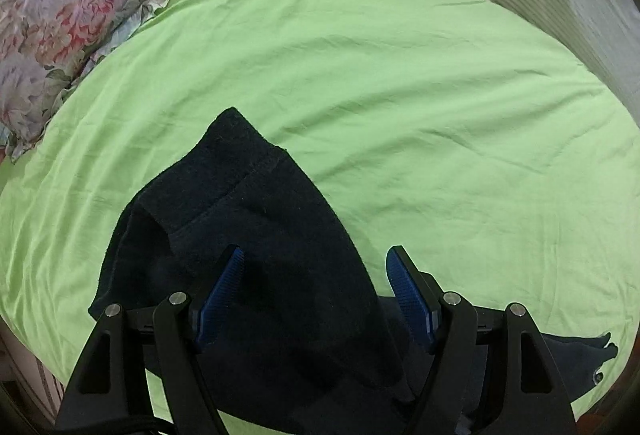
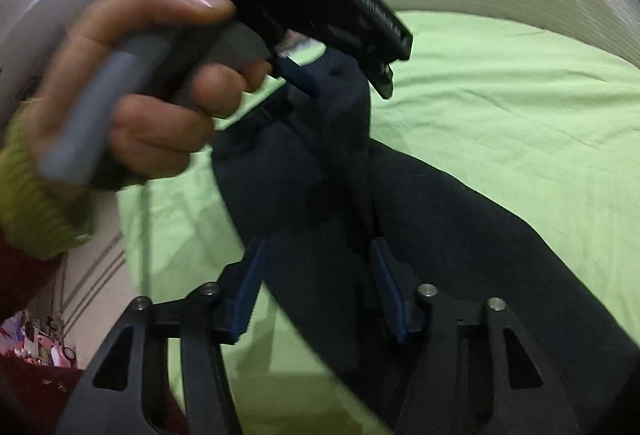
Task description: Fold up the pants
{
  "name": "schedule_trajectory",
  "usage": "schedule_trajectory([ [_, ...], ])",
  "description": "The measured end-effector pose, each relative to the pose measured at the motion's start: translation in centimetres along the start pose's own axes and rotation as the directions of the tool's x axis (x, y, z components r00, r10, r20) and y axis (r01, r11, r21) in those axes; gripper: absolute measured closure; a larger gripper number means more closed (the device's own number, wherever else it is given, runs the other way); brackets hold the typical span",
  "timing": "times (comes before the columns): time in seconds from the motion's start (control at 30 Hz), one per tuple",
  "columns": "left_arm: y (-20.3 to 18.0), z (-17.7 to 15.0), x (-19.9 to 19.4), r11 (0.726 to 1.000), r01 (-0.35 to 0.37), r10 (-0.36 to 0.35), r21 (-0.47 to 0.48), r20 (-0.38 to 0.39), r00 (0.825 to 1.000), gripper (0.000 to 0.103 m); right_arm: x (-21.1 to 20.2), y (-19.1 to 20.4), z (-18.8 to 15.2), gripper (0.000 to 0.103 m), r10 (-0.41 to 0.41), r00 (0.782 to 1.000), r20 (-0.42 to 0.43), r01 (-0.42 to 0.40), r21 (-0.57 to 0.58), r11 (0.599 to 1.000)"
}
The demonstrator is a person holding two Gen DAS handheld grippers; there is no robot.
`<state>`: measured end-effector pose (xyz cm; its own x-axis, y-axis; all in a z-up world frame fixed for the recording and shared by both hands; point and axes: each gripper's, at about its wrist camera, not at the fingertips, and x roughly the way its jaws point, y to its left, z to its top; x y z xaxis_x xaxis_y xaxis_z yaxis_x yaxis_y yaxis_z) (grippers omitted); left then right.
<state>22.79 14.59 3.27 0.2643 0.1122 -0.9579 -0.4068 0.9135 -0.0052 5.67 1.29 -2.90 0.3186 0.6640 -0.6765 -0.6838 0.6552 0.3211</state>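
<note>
Pants: dark navy, lying on the green bed sheet, bunched, hem end pointing away from camera.

Left wrist view: left gripper points down over the pants, jaws wide. Cloth lies in the gap between the blue pads, but the right pad stands clear over sheet, no squeeze visible. More navy cloth trails off lower right. Floral pillow at top left on the bed, ribbed wall panel behind. Right gripper not in this view.

Right wrist view (blurred): right gripper, jaws about half wide, pants running up between them; can't tell if the pads actually pinch. This view alone shows the person's left hand, yellow-green cuff, gripping the grey handle of the left gripper, which sits above the raised fold of the pants. That hand and tool block most of the upper left. Clutter at bottom left, too blurred to identify.
</note>
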Motion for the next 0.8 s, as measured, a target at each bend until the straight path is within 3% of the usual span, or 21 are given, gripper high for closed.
schedule_trajectory([
  [0.13, -0.2, 0.2, 1.1, 1.000, -0.005, 0.005, 0.003, -0.018, 1.000, 0.030, 1.6, -1.4, 0.1, 0.063, -0.012, 0.999, -0.034, 0.014, 0.053, 0.999],
  [0.2, -0.2, 0.1, 1.5, 1.000, -0.016, 0.016, 0.015, -0.018, 1.000, 0.040, 1.7, -1.6, 0.1, 0.071, -0.015, 0.999, -0.035, 0.017, 0.057, 0.998],
  [0.27, -0.2, -0.1, 1.8, 0.999, -0.016, 0.016, 0.029, -0.007, 1.000, 0.071, 1.7, -1.7, -0.1, 0.084, -0.034, 0.999, -0.037, 0.036, 0.047, 0.998],
  [0.3, -0.2, -0.3, 2.0, 0.999, -0.004, 0.004, 0.033, -0.010, 1.000, 0.078, 2.2, -2.1, 0.3, 0.094, -0.042, 0.998, -0.041, 0.044, 0.046, 0.998],
  [0.33, 0.1, -0.4, 2.1, 0.999, 0.016, -0.016, 0.030, -0.013, 1.000, 0.085, 2.2, -2.2, 0.3, 0.097, -0.041, 0.998, -0.040, 0.043, 0.050, 0.998],
  [0.47, 1.5, -1.8, 0.6, 0.995, 0.104, -0.104, 0.004, 0.044, 0.994, 0.095, 1.1, -2.2, 0.7, 0.097, -0.032, 0.999, -0.010, 0.032, 0.054, 0.998],
  [0.57, 3.3, -3.5, -1.3, 0.971, 0.237, -0.233, -0.027, 0.098, 0.967, 0.096, -0.2, -1.0, 1.2, 0.097, -0.034, 0.999, 0.005, 0.034, 0.014, 0.999],
  [0.67, 6.1, -6.2, -3.5, 0.933, 0.354, -0.338, -0.063, 0.181, 0.924, 0.097, -1.5, 0.7, 1.7, 0.097, -0.020, 1.000, 0.015, 0.021, -0.029, 0.999],
  [0.8, 9.3, -9.1, -4.3, 0.884, 0.453, -0.418, -0.119, 0.236, 0.877, 0.097, -2.5, 3.6, 1.9, 0.097, 0.001, 1.000, 0.007, 0.000, -0.110, 0.994],
])
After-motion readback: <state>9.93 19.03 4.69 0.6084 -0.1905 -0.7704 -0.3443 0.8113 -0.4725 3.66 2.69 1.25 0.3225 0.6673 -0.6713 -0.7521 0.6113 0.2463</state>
